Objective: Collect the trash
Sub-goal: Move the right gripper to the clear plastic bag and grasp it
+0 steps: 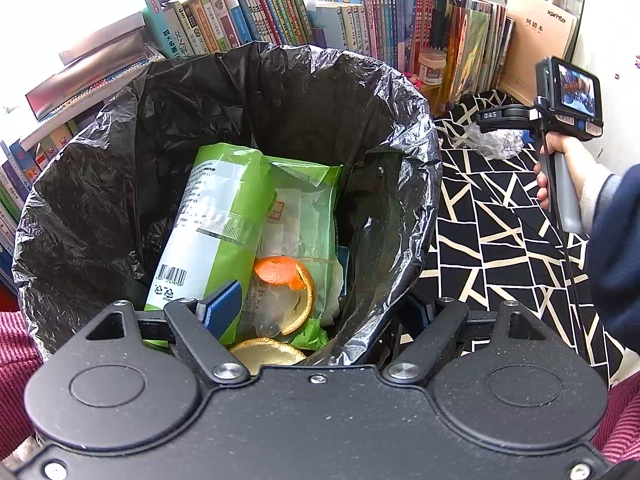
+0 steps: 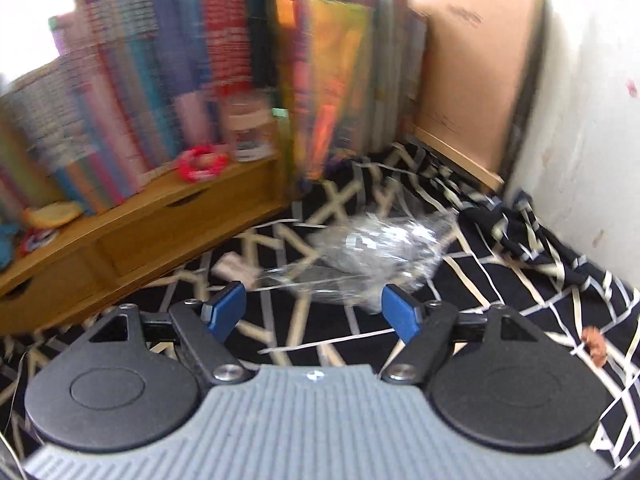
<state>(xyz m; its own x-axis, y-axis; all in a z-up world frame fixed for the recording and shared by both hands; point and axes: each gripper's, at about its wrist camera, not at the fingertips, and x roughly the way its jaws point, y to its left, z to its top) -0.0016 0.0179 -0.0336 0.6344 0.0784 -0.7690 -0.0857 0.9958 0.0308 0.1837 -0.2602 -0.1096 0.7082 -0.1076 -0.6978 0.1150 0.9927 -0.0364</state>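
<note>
The round bin lined with a crinkled black plastic bag stood hard against a row of upright paperback books, its rim almost touching them, while open cloth lay to its right. The left gripper hung over the bin's near rim; only one blue pad showed, the other being hidden behind the liner, so whether it gripped the rim could not be told. Inside lay a green-and-white printed plastic packet bearing a barcode and recycling marks, and curls of orange peel.

The right gripper, held in a hand, stood with jaws wide and nothing pressed between them. Just ahead of its blue pads lay the crumpled clear plastic wrapper on the black cloth with cream geometric lines, free space around it. A wooden drawer unit bounded the left, a brown cardboard sheet printed "xprinte" and a white wall the far corner. A small reddish scrap lay at the right.
</note>
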